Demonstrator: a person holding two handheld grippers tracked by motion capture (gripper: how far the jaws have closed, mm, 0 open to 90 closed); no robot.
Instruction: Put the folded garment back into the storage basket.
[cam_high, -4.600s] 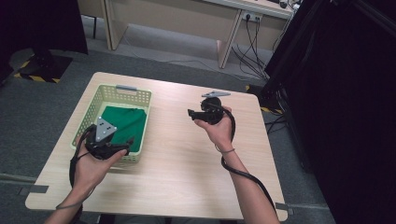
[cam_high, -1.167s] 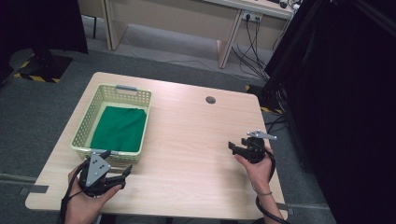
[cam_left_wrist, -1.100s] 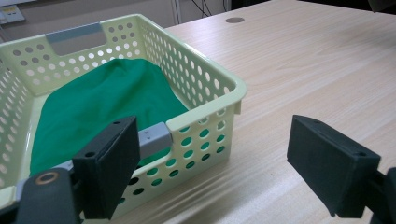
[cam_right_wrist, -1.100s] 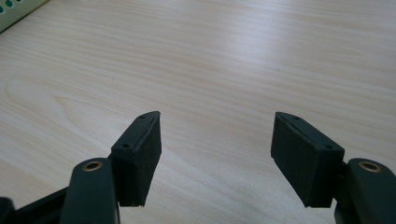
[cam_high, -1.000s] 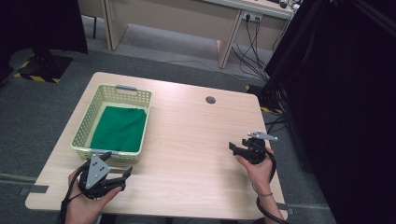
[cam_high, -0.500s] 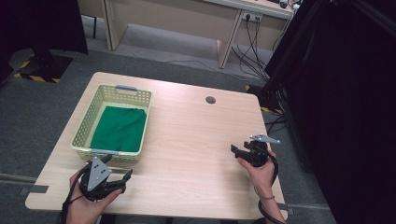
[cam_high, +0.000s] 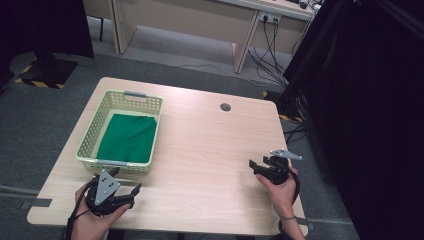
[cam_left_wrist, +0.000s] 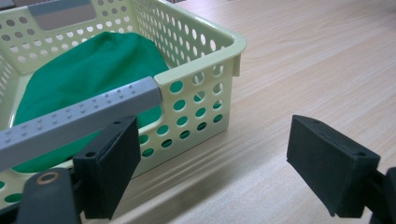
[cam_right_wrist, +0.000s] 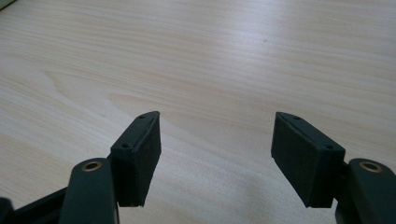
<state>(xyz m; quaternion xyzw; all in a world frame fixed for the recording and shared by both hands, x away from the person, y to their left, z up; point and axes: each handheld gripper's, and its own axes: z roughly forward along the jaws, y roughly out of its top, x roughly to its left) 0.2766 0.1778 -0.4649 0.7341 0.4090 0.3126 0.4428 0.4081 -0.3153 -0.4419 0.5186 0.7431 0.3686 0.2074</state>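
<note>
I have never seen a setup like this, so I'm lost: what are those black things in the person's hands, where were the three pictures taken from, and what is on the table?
A person holds a two-jawed grasping tool in each hand: the left tool and the right tool. One picture looks down from above; the other two come from cameras riding on each tool, looking along its black jaws. On the wooden table stands a pale plastic basket with a green cloth inside. Both tools are open and hold nothing.

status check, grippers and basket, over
Left gripper open, empty, beside basket. Right gripper open, empty, over bare table. Green cloth in basket. Nothing in the way.
</note>
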